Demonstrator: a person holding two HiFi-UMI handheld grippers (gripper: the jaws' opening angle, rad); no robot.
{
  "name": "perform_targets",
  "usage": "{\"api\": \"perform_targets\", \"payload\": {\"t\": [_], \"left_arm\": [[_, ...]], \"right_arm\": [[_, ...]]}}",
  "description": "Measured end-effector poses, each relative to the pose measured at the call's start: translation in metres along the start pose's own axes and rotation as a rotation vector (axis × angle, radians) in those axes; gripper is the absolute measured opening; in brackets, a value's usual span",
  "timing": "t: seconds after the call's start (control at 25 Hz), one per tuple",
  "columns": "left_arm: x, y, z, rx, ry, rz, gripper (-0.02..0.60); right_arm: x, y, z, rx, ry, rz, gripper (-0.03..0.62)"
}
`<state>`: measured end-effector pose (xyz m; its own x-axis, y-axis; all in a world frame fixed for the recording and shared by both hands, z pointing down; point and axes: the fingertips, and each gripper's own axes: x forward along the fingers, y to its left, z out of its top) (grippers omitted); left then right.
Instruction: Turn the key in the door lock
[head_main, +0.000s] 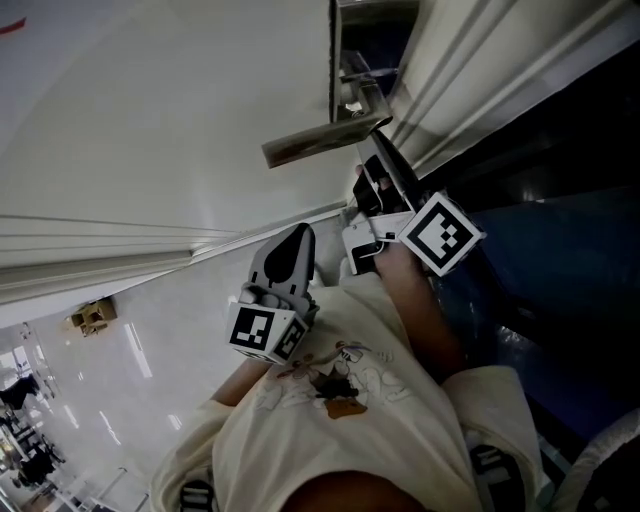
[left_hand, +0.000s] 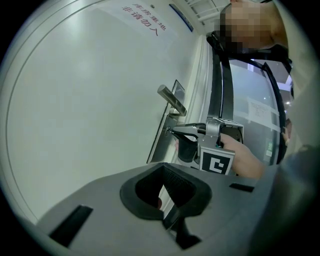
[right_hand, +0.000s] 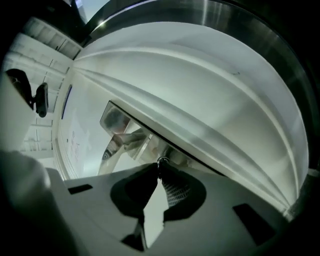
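The white door (head_main: 150, 110) carries a metal lever handle (head_main: 320, 142) on a lock plate (left_hand: 161, 142). Below the handle (left_hand: 171, 100), a small key (left_hand: 168, 132) sticks out of the plate. My right gripper (left_hand: 175, 132) points level at the plate, its tips pinched on the key. In the right gripper view the key's ring (right_hand: 161, 161) shows just past the closed tips of that gripper (right_hand: 159, 169). The head view shows the right gripper (head_main: 362, 180) under the handle. My left gripper (head_main: 298, 236) hangs back from the door, shut and holding nothing (left_hand: 165, 192).
A ribbed door frame (head_main: 480, 70) and dark glass panels (left_hand: 255, 100) stand to the right of the lock. Red print (left_hand: 142, 17) marks the door high up. My torso in a pale shirt (head_main: 350, 400) fills the head view's bottom, above a shiny floor (head_main: 130, 380).
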<state>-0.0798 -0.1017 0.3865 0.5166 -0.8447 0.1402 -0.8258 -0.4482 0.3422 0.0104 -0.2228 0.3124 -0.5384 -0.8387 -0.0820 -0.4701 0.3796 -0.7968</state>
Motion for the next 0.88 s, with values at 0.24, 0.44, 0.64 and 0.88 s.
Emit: {"api": "perform_targets", "payload": {"t": [0.24,0.44,0.64,0.88], "left_arm": [[0.006,-0.005,0.001,0.004,0.001,-0.010,0.005],[0.007,-0.008,0.002,0.006,0.003,-0.009,0.005],[0.007,-0.010,0.001,0.006,0.002,0.000,0.005],[0.007,-0.018,-0.003,-0.007,0.012,0.024,0.005]], "right_arm": [[-0.001,-0.001,0.001,0.113,-0.002,0.041,0.034],[-0.002,0.000,0.002,0.136,0.005,0.045,0.035],[-0.001,0.005,0.003,0.099,0.025,0.066,0.037],[-0.021,0.008,0.010,-0.056,0.011,0.046,0.115]]}}
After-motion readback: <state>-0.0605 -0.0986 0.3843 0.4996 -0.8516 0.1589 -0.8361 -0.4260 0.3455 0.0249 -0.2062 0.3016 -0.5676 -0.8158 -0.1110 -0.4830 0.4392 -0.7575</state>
